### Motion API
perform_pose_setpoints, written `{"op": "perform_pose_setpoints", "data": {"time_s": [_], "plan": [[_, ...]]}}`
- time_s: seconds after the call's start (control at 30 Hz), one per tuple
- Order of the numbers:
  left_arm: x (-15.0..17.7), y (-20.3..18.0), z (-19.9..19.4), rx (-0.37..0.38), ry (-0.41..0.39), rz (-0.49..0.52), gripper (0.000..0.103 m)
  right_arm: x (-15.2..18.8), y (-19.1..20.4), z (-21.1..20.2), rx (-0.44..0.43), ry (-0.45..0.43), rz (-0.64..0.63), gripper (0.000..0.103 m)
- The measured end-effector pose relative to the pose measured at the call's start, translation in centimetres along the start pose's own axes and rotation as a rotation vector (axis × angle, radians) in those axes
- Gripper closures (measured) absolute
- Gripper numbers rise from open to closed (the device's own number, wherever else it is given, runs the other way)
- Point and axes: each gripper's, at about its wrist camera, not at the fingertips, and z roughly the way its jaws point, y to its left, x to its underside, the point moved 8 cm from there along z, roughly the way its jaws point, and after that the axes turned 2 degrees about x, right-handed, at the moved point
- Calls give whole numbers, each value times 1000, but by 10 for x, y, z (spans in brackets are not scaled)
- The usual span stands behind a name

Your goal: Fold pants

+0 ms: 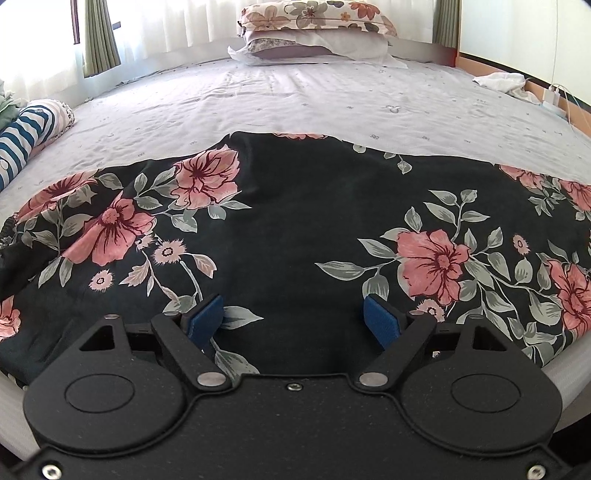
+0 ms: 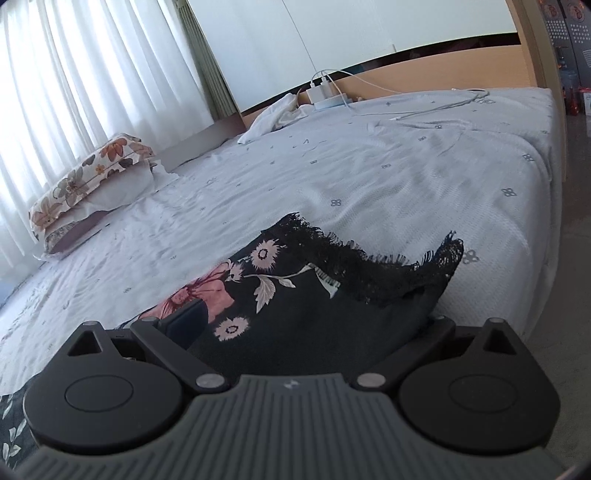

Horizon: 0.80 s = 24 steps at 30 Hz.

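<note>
Black floral fabric pants [image 1: 295,229] spread along the lavender bedsheet [image 1: 295,99] near edge.
Left gripper [image 1: 293,317] is held spread above them; right gripper [image 2: 306,321] jaws cannot be told, lace-fringed hem [image 2: 369,266] bunched between; upper frame sheet lies bare.

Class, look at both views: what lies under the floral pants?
The pants lie spread on the pale sheet, which shows around them on the bed. Whatever sits directly beneath the fabric is covered, so nothing else there can be seen.

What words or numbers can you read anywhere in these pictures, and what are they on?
No text can be read in either view.
The dark boxes at the top right of the right wrist view carry dotted print, too small and blurred to read.
The small mark on the grey ribbed housing of the right gripper is a logo, not letters.
The pants and pillows show only flowers.
</note>
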Motion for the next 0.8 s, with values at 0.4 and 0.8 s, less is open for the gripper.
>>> {"op": "perform_pose_setpoints", "data": {"time_s": [0.4, 0.8], "plan": [[0, 1, 1, 3, 0, 4, 19, -2, 2, 1, 60, -10, -42, 34], [-4, 4, -3, -35, -19, -13, 37, -9, -29, -15, 17, -62, 208, 100]]}}
